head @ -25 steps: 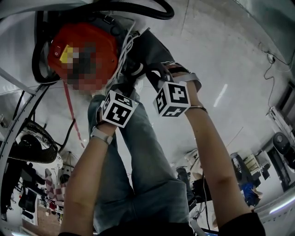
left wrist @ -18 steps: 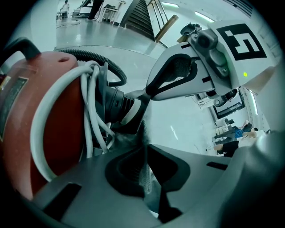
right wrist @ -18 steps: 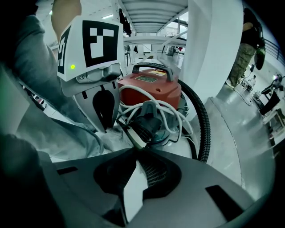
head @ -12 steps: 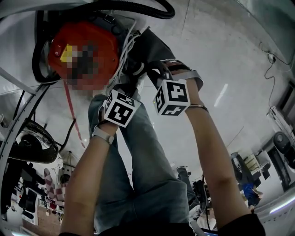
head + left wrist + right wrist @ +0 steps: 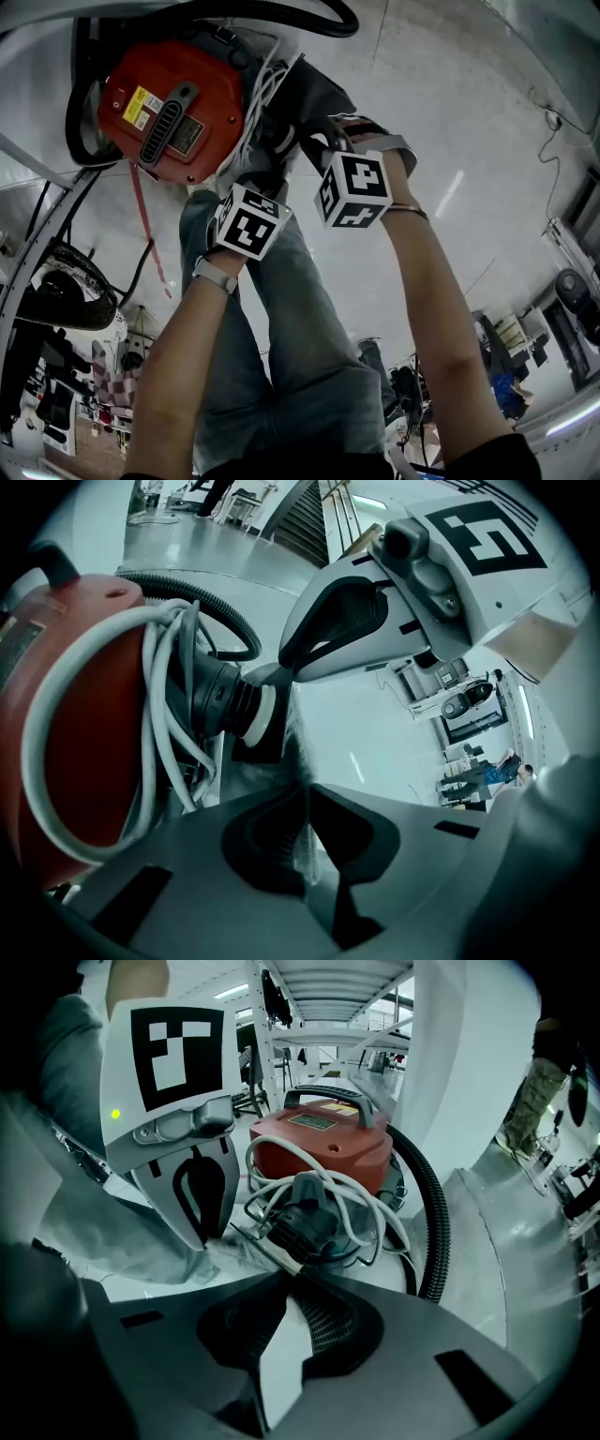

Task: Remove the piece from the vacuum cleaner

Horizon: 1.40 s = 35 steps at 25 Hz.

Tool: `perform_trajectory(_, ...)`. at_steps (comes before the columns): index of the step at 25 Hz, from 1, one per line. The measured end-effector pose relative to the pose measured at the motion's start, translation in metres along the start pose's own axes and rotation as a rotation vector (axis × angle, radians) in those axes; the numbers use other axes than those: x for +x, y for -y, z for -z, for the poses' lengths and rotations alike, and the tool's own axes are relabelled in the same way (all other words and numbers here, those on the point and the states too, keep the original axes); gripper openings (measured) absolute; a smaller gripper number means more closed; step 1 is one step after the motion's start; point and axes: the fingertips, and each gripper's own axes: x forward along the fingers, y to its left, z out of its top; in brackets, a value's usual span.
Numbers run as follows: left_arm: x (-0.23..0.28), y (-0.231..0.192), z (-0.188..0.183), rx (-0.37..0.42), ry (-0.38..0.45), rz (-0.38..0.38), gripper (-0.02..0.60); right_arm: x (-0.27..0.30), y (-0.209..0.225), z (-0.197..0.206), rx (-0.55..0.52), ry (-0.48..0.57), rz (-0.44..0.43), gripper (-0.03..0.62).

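Note:
A red vacuum cleaner stands on the floor with a white cord wound on it and a black ribbed hose looping round. A dark grey cloth bag hangs off its black round connector. My left gripper is shut on a fold of the grey cloth. My right gripper is shut on the bag's thin flat edge, just below the connector. In the head view the left gripper and right gripper sit side by side at the bag, their jaws hidden behind the marker cubes.
The person's jeans-clad legs run under both arms. A black rounded object lies at the left. White metal shelving stands behind the vacuum cleaner, and another person stands at the right. Equipment sits at the far right.
Both grippers have drifted slightly right, the right one also a little up toward the vacuum cleaner. Both grips look the same.

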Motion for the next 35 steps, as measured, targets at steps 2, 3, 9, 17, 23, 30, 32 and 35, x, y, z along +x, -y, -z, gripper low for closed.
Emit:
perform_trajectory(2,0.000,0.000,0.000,0.006,-0.005,-0.003,0.040,0.000,-0.001,0.001,0.006,0.003,0.004,0.072)
perform_trajectory(3,0.000,0.000,0.001,0.008,-0.006,-0.003,0.040,0.000,-0.001,0.001,0.008,0.005,0.006,0.072)
perform_trajectory(9,0.004,0.000,0.000,0.012,-0.015,0.003,0.038,0.001,-0.001,0.002,0.026,0.017,0.008,0.072)
perform_trajectory(17,0.008,0.002,0.001,0.022,-0.028,-0.001,0.038,-0.002,-0.004,0.008,0.063,0.030,0.016,0.071)
perform_trajectory(23,0.012,0.005,0.000,0.029,-0.035,-0.001,0.038,-0.003,-0.006,0.012,0.087,0.036,0.024,0.071)
perform_trajectory(30,0.012,0.001,0.001,0.048,-0.053,-0.006,0.038,-0.006,-0.009,0.017,0.132,0.045,0.043,0.069)
perform_trajectory(32,0.010,0.000,0.002,0.061,-0.056,-0.017,0.038,-0.006,-0.011,0.018,0.136,0.043,0.043,0.067)
perform_trajectory(35,0.008,0.001,0.004,0.075,-0.057,-0.033,0.038,-0.007,-0.013,0.018,0.133,0.038,0.035,0.066)
